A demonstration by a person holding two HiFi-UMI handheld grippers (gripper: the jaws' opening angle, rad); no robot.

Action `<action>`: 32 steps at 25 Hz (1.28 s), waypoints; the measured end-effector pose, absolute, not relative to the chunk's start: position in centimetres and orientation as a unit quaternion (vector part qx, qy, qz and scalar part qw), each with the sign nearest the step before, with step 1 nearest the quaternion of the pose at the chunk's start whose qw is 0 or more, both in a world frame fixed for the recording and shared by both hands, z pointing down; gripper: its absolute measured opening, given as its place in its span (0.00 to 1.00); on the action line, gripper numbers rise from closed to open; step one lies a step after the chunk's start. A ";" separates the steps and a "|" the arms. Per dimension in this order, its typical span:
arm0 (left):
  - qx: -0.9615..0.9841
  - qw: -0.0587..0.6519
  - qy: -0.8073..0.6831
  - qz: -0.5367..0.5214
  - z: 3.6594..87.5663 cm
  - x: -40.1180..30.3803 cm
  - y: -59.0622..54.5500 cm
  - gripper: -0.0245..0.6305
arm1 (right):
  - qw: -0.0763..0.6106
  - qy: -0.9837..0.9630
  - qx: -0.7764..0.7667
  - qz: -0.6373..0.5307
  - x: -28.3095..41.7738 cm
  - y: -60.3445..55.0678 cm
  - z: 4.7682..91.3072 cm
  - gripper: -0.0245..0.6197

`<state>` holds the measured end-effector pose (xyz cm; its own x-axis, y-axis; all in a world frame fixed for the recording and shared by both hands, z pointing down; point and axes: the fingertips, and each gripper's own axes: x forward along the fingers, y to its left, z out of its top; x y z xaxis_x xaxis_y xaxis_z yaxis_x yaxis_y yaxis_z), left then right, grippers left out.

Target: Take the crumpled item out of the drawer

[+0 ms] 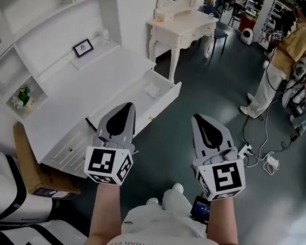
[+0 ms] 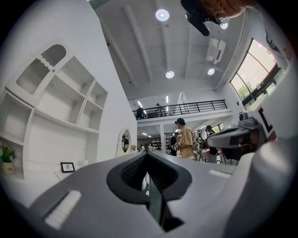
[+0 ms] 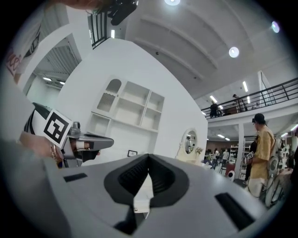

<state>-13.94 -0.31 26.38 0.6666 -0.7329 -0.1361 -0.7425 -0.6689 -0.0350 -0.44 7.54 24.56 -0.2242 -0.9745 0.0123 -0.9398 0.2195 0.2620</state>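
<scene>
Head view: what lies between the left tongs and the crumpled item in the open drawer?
Nothing but the bare white inside of the drawer shows between the left tongs and the crumpled item, in the head view.

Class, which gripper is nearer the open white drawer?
Left. The left gripper sits just short of the open white drawer; the right gripper is farther off, over dark floor.

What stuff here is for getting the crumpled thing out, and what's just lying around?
For the job:
- drawer, open
- crumpled item, inside it
- left gripper, shut, empty
- right gripper, shut, empty

Just lying about:
- picture frame
- plant
- cardboard box
- dressing table
- power strip
</scene>
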 end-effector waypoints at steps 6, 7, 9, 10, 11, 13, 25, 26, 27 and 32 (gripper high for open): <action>-0.907 0.045 0.417 0.045 27.2 -11.6 -4.5 0.05 | 0.082 -0.784 0.608 -0.094 2.0 2.8 25.9 0.05; -0.905 0.046 0.421 0.043 27.3 -11.2 -5.5 0.05 | 0.079 -0.786 0.606 -0.092 2.7 1.7 26.1 0.05; -0.900 0.048 0.431 0.040 27.4 -10.1 -7.4 0.05 | 0.073 -0.791 0.601 -0.089 4.2 -0.6 26.2 0.05; -0.898 0.048 0.436 0.038 27.5 -9.6 -8.4 0.05 | 0.070 -0.793 0.599 -0.088 5.1 -1.8 26.2 0.05; -0.895 0.048 0.441 0.037 27.4 -9.0 -9.5 0.04 | 0.067 -0.794 0.597 -0.088 5.9 -3.1 26.1 0.05; -0.891 0.051 0.450 0.037 27.1 -7.7 -11.7 0.05 | 0.062 -0.799 0.592 -0.086 7.6 -5.6 25.8 0.05; -0.859 0.049 0.510 0.021 27.4 -2.8 -21.3 0.05 | 0.047 -0.832 0.549 -0.066 14.5 -18.3 26.1 0.05; -0.856 0.045 0.515 0.018 27.7 -2.7 -21.9 0.04 | 0.047 -0.836 0.543 -0.063 14.6 -19.0 26.4 0.05; -0.853 0.040 0.520 0.014 28.1 -2.6 -22.3 0.05 | 0.048 -0.839 0.539 -0.059 14.7 -19.7 26.7 0.05; -0.840 0.014 0.542 -0.002 30.0 -2.8 -24.6 0.05 | 0.060 -0.850 0.521 -0.044 14.4 -22.5 28.4 0.05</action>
<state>-2.83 -24.59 29.98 0.4126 -0.9108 -0.0130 -0.9107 -0.4122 -0.0260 14.41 -22.46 28.36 -0.4501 -0.8912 0.0567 -0.8805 0.4535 0.1382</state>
